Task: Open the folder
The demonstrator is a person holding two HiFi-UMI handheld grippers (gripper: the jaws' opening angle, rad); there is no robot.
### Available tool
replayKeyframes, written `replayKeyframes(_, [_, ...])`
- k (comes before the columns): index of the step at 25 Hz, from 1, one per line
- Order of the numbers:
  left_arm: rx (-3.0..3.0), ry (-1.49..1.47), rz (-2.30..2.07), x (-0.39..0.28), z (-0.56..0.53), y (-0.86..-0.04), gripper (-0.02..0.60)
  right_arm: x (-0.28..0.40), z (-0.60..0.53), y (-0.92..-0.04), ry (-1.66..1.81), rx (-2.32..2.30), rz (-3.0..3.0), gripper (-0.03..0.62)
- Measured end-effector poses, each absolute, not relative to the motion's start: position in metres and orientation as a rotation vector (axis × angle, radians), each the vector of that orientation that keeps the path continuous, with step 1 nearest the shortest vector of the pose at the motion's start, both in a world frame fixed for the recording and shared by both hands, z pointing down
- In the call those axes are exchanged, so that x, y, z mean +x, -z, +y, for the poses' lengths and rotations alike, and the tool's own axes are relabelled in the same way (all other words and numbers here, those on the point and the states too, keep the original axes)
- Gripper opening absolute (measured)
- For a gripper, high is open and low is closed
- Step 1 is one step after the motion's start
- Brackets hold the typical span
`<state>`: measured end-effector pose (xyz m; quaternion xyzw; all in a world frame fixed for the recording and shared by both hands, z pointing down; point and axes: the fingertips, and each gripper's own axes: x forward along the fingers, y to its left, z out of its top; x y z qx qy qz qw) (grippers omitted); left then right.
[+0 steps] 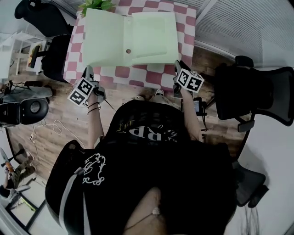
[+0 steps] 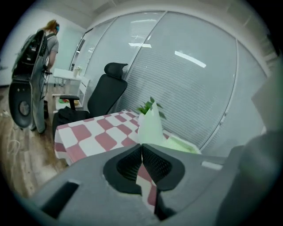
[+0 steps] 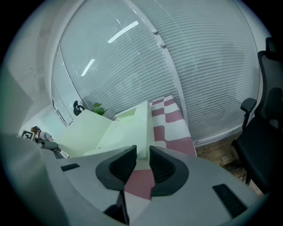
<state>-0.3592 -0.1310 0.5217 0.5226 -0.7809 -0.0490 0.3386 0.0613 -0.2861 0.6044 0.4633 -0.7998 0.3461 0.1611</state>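
A pale green folder (image 1: 138,36) lies spread open on the red-and-white checked table (image 1: 138,75). Its cover is folded out to the left. My left gripper (image 1: 87,71) is at the cover's near left corner. In the left gripper view the thin green sheet (image 2: 152,123) runs straight into the closed jaws of that gripper (image 2: 141,148). My right gripper (image 1: 178,66) is at the folder's near right corner. In the right gripper view the folder's edge (image 3: 142,132) fills the narrow gap between the jaws of that gripper (image 3: 142,154).
A potted plant (image 1: 96,4) stands at the table's far edge. Black office chairs stand to the left (image 1: 53,50) and right (image 1: 257,94) of the table. A black device (image 1: 23,110) and cables lie on the wood floor. A person (image 2: 51,39) stands far off.
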Motion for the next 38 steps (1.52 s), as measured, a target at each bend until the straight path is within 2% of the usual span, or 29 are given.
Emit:
replayKeyframes(7, [1.178, -0.170, -2.006, -0.404, -0.124, -0.599, 0.030, 0.061, -0.280, -0.606, -1.003, 1.332, -2.248, 0.091])
replayKeyframes(17, [1.159, -0.451, -1.841, -0.414, -0.124, -0.662, 0.063, 0.043, -0.261, -0.585, -1.041, 1.332, -2.306, 0.091])
replayKeyframes(27, [1.380, -0.298, -1.870, -0.411, -0.125, -0.625, 0.077, 0.027, -0.230, -0.564, -1.004, 1.369, -2.319, 0.091])
replayKeyframes(38, [1.641, -0.172, -1.820, -0.398, -0.131, -0.569, 0.077, -0.045, -0.171, -0.542, -0.953, 1.225, -2.416, 0.091])
